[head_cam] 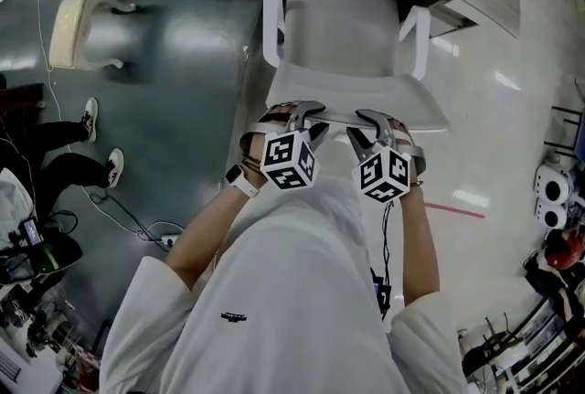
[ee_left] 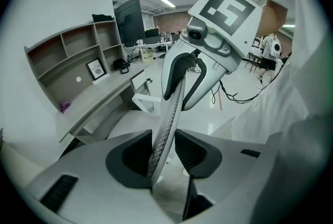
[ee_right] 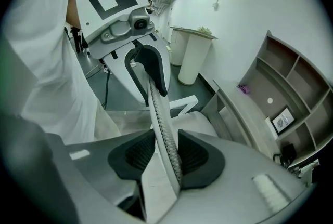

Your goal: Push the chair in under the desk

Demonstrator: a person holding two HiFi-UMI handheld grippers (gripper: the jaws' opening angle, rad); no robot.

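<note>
The white chair (head_cam: 343, 22) is seen from above, facing the desk (head_cam: 475, 4), with the front of its seat covered by the desk's edge and its two armrests still out in the open. The thin top edge of the backrest (head_cam: 340, 119) is gripped from behind by both tools, which are set just beside each other. The left gripper (ee_left: 165, 154) is clamped on that textured edge, which is pinched between its dark ribbed pads (ee_left: 134, 156). The right gripper (ee_right: 165, 158) is clenched on the same edge in the same way, further along. A grey shelf unit (ee_left: 73, 59) with a small framed picture (ee_left: 95, 68) is mounted over the desk. A person's shoes (head_cam: 101, 145) are visible on the dark floor, well apart from the chair.
</note>
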